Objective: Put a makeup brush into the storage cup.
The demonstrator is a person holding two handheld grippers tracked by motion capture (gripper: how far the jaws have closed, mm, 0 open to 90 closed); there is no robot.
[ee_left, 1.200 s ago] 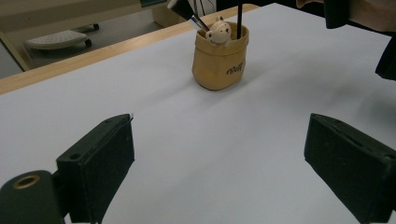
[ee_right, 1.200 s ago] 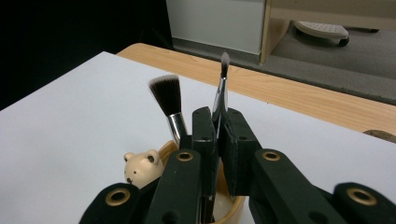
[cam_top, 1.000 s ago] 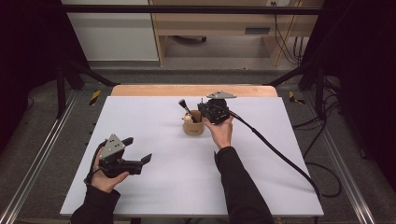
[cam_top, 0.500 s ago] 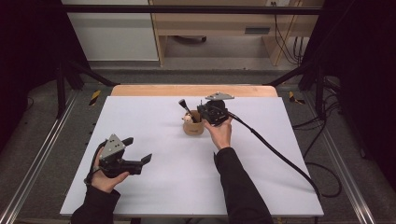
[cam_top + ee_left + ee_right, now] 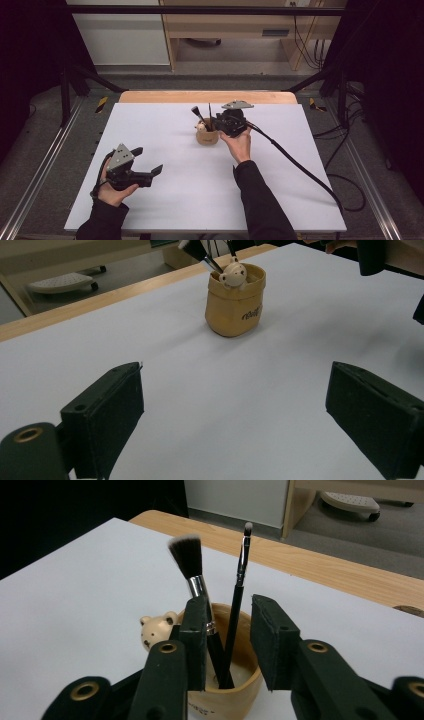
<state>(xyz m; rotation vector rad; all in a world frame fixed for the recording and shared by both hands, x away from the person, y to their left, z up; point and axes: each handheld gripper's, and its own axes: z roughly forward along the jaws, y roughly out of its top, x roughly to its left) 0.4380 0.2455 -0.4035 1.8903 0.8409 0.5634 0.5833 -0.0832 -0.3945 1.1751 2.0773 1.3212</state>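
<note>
Honestly, the thin brush [image 5: 239, 600] standing in the cup [image 5: 207, 136] looks light and stiff, best pinched mid-handle; right gripper [image 5: 227, 645] brackets it loosely, left gripper [image 5: 145, 162] gapes wide.

brush handles [image 5: 220, 665] hidden inside the cup [image 5: 245, 680], cup's lettering [image 5: 251, 314] perhaps too blurred to read
</note>
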